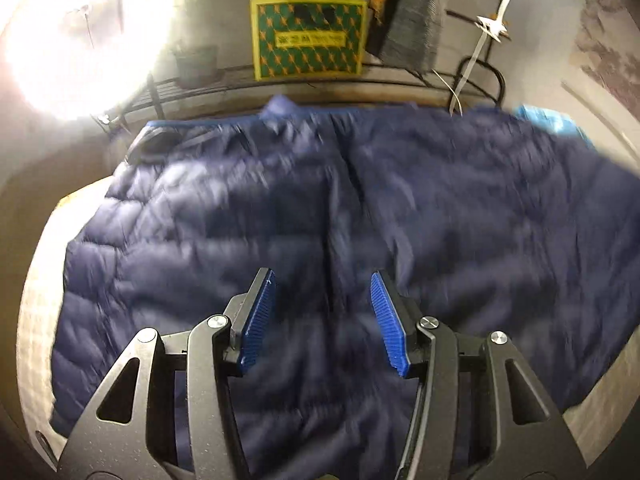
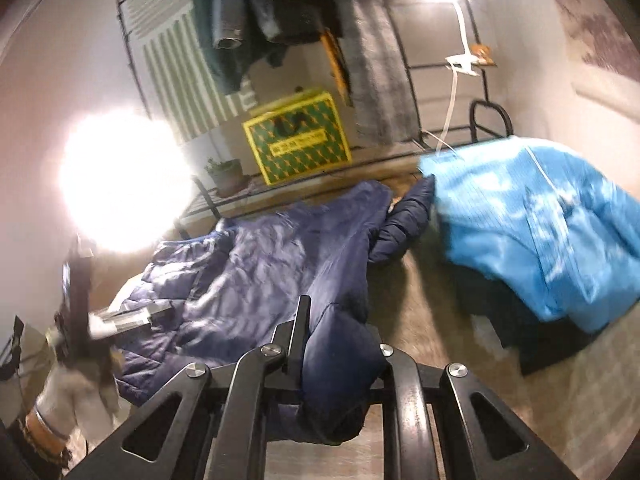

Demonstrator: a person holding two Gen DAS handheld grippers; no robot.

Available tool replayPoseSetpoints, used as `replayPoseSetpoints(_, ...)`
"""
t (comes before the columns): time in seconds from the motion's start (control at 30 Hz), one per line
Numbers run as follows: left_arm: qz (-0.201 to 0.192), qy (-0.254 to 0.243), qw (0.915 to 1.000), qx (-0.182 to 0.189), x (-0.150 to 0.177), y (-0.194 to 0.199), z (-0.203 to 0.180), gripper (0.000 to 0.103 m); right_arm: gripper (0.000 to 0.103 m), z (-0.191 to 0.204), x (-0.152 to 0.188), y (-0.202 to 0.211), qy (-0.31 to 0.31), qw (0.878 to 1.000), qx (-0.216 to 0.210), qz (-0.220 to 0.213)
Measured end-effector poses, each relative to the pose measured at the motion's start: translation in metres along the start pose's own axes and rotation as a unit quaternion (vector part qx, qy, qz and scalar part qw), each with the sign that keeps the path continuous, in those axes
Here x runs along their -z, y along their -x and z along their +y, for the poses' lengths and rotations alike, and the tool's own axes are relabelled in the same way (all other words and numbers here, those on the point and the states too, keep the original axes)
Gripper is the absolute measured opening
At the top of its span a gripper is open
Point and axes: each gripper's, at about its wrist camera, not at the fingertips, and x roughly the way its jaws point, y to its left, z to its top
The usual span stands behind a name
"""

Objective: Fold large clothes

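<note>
At far left in the right-wrist view, the left gripper is seen blurred above the navy quilted jacket, its jaws parted and empty. The jacket is spread over a pale surface. Its edge is clamped in the right gripper. A light-blue garment lies at right.
</note>
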Motion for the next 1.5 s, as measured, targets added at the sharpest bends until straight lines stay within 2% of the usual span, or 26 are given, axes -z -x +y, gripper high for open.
replayPoseSetpoints(0.03, 0.006, -0.020, 0.9997, -0.010, 0.008, -0.005, -0.007, 0.051, 0.012, 0.006, -0.004, 0.001, 0.007, 1.000, -0.001, -0.003)
replayPoseSetpoints(0.1, 0.027, -0.029, 0.9992, -0.010, 0.020, -0.021, -0.012, 0.051, 0.011, 0.024, -0.013, 0.003, 0.023, 1.000, -0.004, -0.011)
replayPoseSetpoints(0.13, 0.016, -0.025, 0.9995, -0.006, 0.022, -0.021, -0.011, 0.051, 0.011, 0.032, -0.016, 0.002, 0.030, 0.999, -0.005, -0.014)
replayPoseSetpoints(0.2, 0.020, -0.012, 0.9997, 0.009, 0.019, -0.020, -0.006, 0.051, 0.011, 0.052, -0.024, 0.004, 0.051, 0.998, -0.008, -0.022)
replayPoseSetpoints(0.27, 0.014, 0.019, 0.9993, 0.030, 0.018, -0.008, 0.007, 0.051, 0.011, 0.073, -0.030, 0.005, 0.073, 0.997, -0.013, -0.025)
replayPoseSetpoints(0.37, -0.032, 0.068, 0.9958, 0.054, 0.025, 0.032, 0.038, 0.051, 0.011, 0.107, -0.035, 0.004, 0.116, 0.993, -0.018, -0.029)
replayPoseSetpoints(0.5, -0.099, 0.126, 0.9850, 0.064, 0.045, 0.092, 0.092, 0.051, 0.011, 0.153, -0.034, -0.004, 0.169, 0.985, -0.025, -0.026)
replayPoseSetpoints(0.53, -0.111, 0.139, 0.9822, 0.061, 0.053, 0.103, 0.107, 0.051, 0.011, 0.163, -0.033, -0.008, 0.177, 0.983, -0.030, -0.023)
replayPoseSetpoints(0.6, -0.137, 0.160, 0.9770, 0.030, 0.067, 0.123, 0.139, 0.051, 0.010, 0.188, -0.030, -0.015, 0.196, 0.980, -0.039, -0.018)
replayPoseSetpoints(0.7, -0.155, 0.201, 0.9673, 0.000, 0.094, 0.140, 0.185, 0.051, 0.010, 0.229, -0.022, -0.031, 0.230, 0.971, -0.056, -0.010)
replayPoseSetpoints(0.9, -0.154, 0.274, 0.9488, -0.034, 0.155, 0.154, 0.248, 0.051, 0.006, 0.327, 0.012, -0.086, 0.317, 0.943, -0.096, 0.019)
replayPoseSetpoints(1.07, -0.152, 0.298, 0.9410, -0.049, 0.186, 0.159, 0.266, 0.051, 0.004, 0.406, 0.068, -0.134, 0.389, 0.911, -0.126, 0.054)
replayPoseSetpoints(1.17, -0.157, 0.307, 0.9374, -0.049, 0.196, 0.166, 0.275, 0.051, 0.004, 0.435, 0.104, -0.151, 0.427, 0.891, -0.135, 0.071)
replayPoseSetpoints(1.37, -0.171, 0.314, 0.9318, -0.062, 0.203, 0.179, 0.288, 0.051, 0.004, 0.464, 0.150, -0.171, 0.472, 0.865, -0.142, 0.096)
replayPoseSetpoints(1.47, -0.171, 0.323, 0.9289, -0.057, 0.204, 0.179, 0.294, 0.051, 0.005, 0.462, 0.154, -0.183, 0.468, 0.864, -0.144, 0.119)
replayPoseSetpoints(1.5, -0.171, 0.328, 0.9278, -0.054, 0.204, 0.177, 0.294, 0.051, 0.012, 0.458, 0.152, -0.183, 0.459, 0.864, -0.162, 0.131)
